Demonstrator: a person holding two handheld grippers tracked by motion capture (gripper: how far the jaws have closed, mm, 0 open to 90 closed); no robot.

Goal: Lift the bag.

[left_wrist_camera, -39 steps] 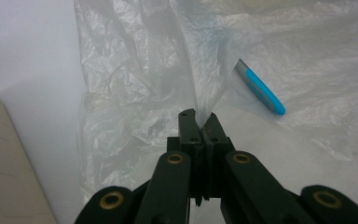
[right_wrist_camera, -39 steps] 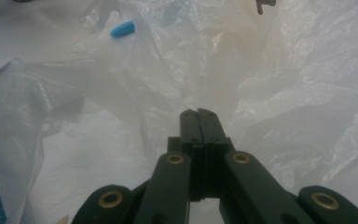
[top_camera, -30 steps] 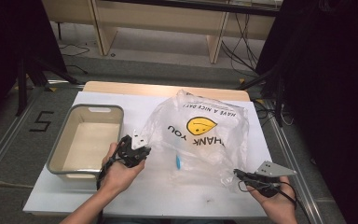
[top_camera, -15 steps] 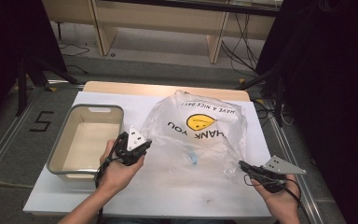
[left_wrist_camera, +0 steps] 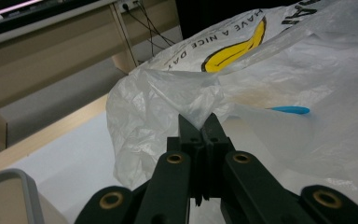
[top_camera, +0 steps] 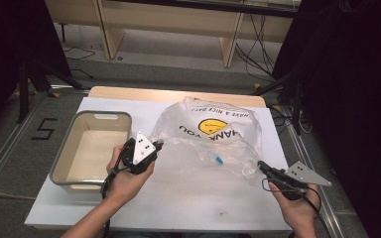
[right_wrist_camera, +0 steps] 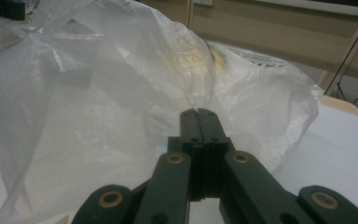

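On the left of a white tabletop sits a grey rectangular tub with rounded corners and a smooth pale inside, with nothing visible in it. Just right of it, a hand holds the left gripper, whose black fingers are pressed together on a gathered fold at the left edge of a plastic bag. The bag lies across the middle of the tabletop: thin, see-through, crinkled film, puffed up loosely, printed with a yellow smiley face and black lettering. A small blue item shows through the film near its middle. The bag looks very light, limp and slippery, and probably easy to tear, so it is best held by bunched edges or handles, where several layers give the fingers something to bite; a single flat layer would likely slide out. At the near right, a second hand holds the right gripper, its fingers closed together pinching the bag's near right edge. The two grips appear to hold the bag between them.
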